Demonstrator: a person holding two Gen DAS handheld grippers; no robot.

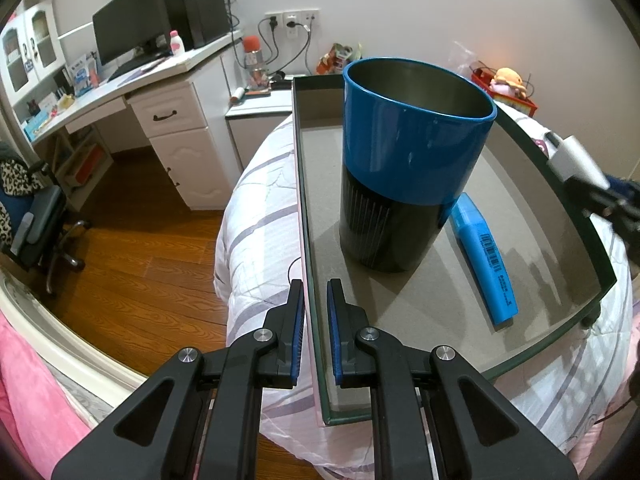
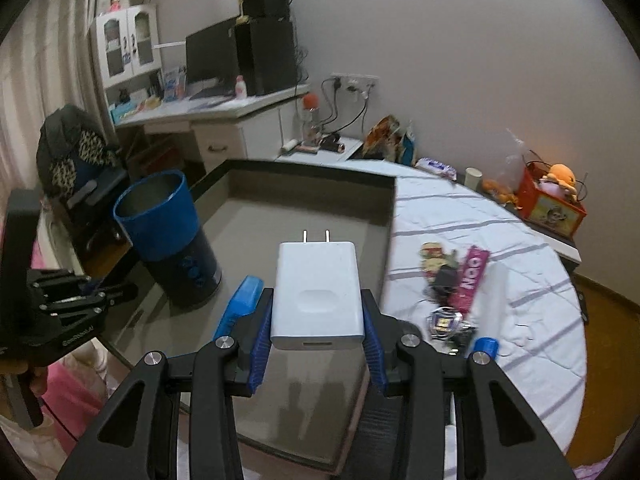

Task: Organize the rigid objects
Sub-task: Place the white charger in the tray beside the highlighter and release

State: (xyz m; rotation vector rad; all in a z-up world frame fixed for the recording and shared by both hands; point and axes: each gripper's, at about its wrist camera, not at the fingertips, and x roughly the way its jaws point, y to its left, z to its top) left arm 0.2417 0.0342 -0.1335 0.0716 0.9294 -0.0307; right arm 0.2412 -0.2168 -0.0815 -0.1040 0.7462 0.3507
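Straddling the left wall of the tray (image 1: pixel 316 320), the left gripper (image 1: pixel 316 292) has its jaws narrowed around that thin edge; inside the tray stand a blue-and-black cup (image 1: pixel 404 168) and, just beside it, a blue highlighter (image 1: pixel 486 256). From the right wrist, the right gripper (image 2: pixel 318 320) clamps a white charger (image 2: pixel 318 292) above the tray (image 2: pixel 312 176), prongs pointing away, while small items (image 2: pixel 456 280) lie on the bed (image 2: pixel 500 220).

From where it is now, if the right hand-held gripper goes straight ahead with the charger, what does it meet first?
The right hand-held gripper holds the white charger above the tray. Straight on looks free over the tray's bare floor; first contact would likely be the tray's far wall, though depth is unclear.
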